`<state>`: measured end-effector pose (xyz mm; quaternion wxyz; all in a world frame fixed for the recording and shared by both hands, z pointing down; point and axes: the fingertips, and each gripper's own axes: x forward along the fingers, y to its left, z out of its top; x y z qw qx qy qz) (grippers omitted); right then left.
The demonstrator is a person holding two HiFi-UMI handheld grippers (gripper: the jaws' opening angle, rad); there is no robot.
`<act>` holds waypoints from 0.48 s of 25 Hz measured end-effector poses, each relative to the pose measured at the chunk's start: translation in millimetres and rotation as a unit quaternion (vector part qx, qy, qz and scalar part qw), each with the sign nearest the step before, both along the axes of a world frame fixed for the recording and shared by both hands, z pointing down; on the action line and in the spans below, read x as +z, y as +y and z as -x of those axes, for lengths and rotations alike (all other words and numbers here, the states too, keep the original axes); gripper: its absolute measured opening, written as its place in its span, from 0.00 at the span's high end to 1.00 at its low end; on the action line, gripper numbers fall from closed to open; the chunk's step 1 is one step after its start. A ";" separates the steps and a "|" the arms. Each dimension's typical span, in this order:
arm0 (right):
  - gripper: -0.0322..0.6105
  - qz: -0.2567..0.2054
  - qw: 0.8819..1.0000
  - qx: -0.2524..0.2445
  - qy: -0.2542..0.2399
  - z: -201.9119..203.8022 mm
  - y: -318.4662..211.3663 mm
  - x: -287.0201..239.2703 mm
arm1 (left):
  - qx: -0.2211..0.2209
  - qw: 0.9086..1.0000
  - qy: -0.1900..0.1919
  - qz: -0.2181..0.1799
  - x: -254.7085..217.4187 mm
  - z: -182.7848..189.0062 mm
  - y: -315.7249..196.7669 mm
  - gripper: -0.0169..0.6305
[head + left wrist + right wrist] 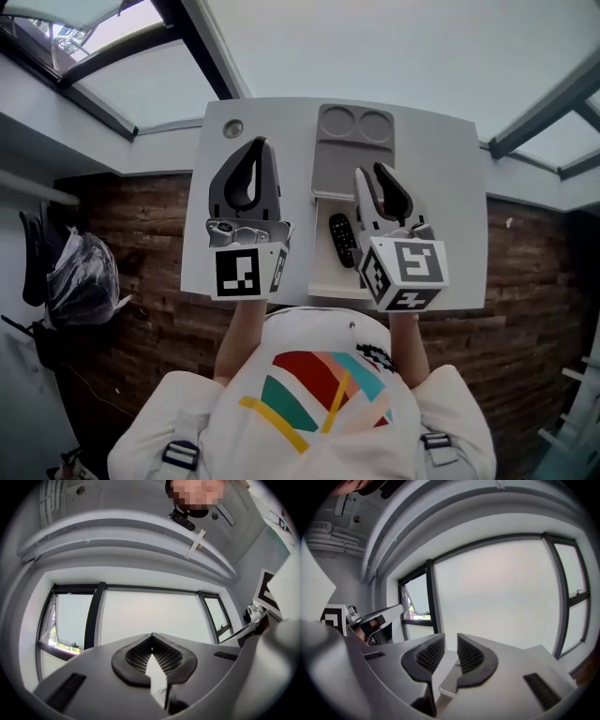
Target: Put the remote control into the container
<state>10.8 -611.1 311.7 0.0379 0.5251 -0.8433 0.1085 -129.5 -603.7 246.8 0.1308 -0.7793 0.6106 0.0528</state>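
1. Head view: the remote control (342, 240) already lies inside the white container (319, 274) on the table (450, 178), so the placing looks done and the next move seems only to be clearing away. The right gripper (370, 172) hides the container's right side. The left gripper (256, 143) hangs beside it.
2. Left gripper view: the left gripper (151, 638) has its jaws meeting at the tips, empty. Only windows show.
3. Right gripper view: the right gripper (451, 641) has its jaws slightly apart, holding nothing. The remote control is out of frame.
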 end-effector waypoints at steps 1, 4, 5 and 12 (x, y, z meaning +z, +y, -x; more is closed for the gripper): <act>0.89 -0.021 1.000 0.013 -0.005 -6.6 0.4 -14.1 | 0.005 1.000 -0.007 -0.004 -6.9 -3.2 0.7 0.96; 0.95 -0.074 0.997 0.031 -0.016 -20.8 5.8 -48.9 | 0.018 1.000 -0.020 -0.006 -21.9 -12.4 3.3 0.96; 0.95 -0.086 0.996 0.036 -0.016 -25.0 7.8 -56.2 | 0.021 1.000 -0.019 -0.008 -25.0 -13.9 5.0 0.96; 0.95 -0.115 0.991 0.063 0.003 -43.1 15.2 -70.6 | 0.029 0.999 -0.017 -0.025 -38.2 -12.4 12.4 0.96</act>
